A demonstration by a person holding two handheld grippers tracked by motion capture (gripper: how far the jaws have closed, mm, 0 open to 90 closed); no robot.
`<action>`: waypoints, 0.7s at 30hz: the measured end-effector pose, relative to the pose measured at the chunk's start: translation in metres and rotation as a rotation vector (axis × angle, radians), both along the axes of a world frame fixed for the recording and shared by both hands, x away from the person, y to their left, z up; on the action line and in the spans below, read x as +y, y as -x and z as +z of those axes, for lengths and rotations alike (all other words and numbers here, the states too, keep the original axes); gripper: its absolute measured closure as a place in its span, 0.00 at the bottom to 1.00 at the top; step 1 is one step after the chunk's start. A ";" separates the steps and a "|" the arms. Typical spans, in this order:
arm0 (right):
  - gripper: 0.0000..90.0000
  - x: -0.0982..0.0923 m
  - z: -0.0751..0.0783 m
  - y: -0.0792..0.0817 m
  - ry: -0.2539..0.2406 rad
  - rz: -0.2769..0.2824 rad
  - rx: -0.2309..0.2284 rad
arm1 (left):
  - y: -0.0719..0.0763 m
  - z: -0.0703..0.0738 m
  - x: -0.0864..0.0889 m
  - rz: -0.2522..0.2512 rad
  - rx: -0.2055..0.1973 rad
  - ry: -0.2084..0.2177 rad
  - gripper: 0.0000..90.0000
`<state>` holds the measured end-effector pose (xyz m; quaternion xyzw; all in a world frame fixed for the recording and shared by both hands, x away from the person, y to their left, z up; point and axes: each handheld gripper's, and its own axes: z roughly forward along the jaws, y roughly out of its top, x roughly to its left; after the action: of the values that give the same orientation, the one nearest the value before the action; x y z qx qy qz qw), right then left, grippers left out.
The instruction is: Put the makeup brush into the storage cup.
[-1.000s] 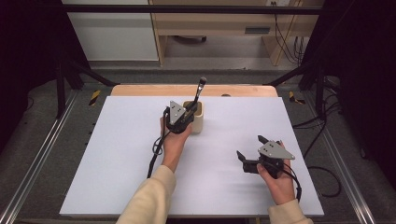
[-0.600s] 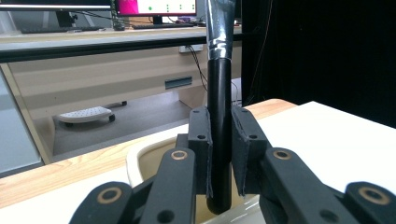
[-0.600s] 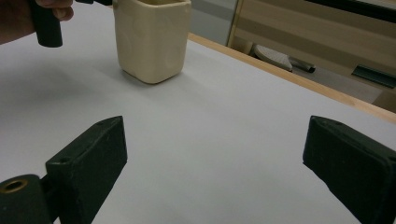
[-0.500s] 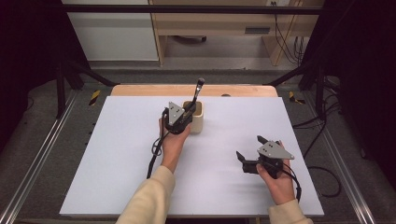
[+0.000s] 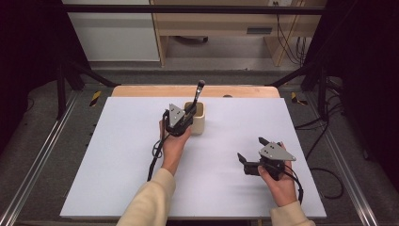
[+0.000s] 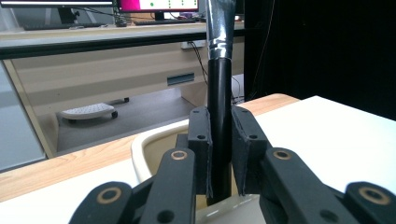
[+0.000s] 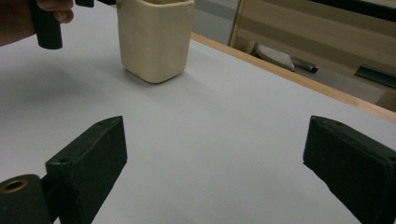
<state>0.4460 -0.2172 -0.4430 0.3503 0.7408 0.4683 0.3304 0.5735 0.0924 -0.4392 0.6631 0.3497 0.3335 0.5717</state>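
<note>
Quickly: one cream ceramic square-sided cup (image 5: 199,117) stands near the far middle of the white table (image 5: 117,155). One black-handled brush with a silver metal ferrule (image 5: 198,94) stands tilted in that cup, its handle rising out of the rim; the left gripper view shows the cup (image 6: 149,149) and the brush (image 6: 219,84) up close.

Two claws, one per hand. Left claw (image 5: 188,114) sits at the cup's near-left side, clamped on the brush handle; in its own view both black pads (image 6: 200,149) press the handle from either side, just above the cup's rim. Right claw (image 5: 251,151) rests low at the table's right near part, well apart from the cup, jaws spread wide with nothing between them; its own view looks across bare table toward the cup (image 7: 155,39).

One grey three-cornered plate on each gripper. No brand, label or legible writing on cup, brush or grippers.
</note>
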 end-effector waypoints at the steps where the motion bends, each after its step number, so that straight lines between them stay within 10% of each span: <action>1: 0.07 0.000 0.000 0.000 -0.002 0.001 0.001 | 0.000 0.000 0.000 0.001 0.001 -0.005 0.87; 21: 0.07 -0.001 0.001 0.001 -0.016 0.000 -0.007 | 0.022 0.015 0.007 -0.024 -0.002 0.021 0.73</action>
<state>0.4453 -0.2179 -0.4419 0.3512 0.7358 0.4755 0.3303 0.5517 0.0996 -0.4238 0.6609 0.3446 0.3237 0.5829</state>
